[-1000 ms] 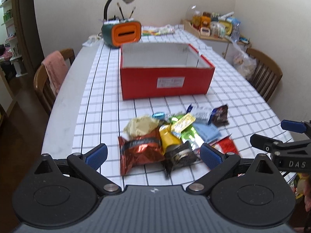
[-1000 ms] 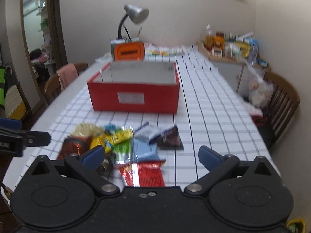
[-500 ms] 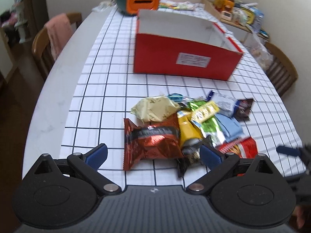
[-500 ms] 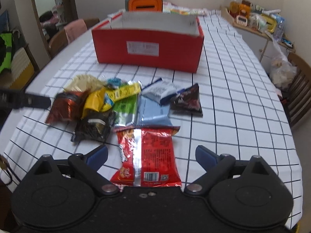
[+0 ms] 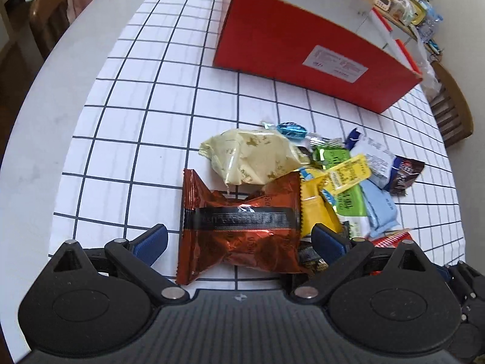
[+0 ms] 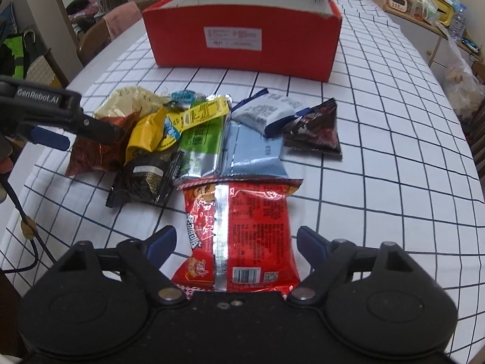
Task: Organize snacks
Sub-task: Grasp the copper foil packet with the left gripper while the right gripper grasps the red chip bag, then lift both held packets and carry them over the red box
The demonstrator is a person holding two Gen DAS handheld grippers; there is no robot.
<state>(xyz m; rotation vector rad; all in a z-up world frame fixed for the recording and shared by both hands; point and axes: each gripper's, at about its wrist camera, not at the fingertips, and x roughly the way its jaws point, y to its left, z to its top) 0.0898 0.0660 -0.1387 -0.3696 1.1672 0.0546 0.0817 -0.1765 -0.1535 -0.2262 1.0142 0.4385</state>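
A pile of snack packets lies on the checked tablecloth (image 6: 379,166), in front of an open red box (image 6: 242,39) (image 5: 288,39). My left gripper (image 5: 239,242) is open, its fingers on either side of a copper-red foil packet (image 5: 239,227) without touching it. A cream packet (image 5: 251,160) lies just beyond. My right gripper (image 6: 236,244) straddles a red chip bag (image 6: 239,227). Its jaws are closing and the pads stand just off the bag's edges. The right wrist view shows the left gripper's fingers (image 6: 91,124) over the pile's left end.
Yellow, green, light-blue and white packets crowd the pile, with a dark triangular packet (image 6: 315,133) and a black packet (image 6: 142,182) at its edges. Wooden chairs (image 5: 48,27) (image 5: 451,112) flank the table. A cluttered shelf (image 6: 424,3) stands at the far right.
Both grippers have come down and tipped toward the pile. The left now straddles the copper-red packet. The right gripper's fingers have drawn closer together around the red chip bag.
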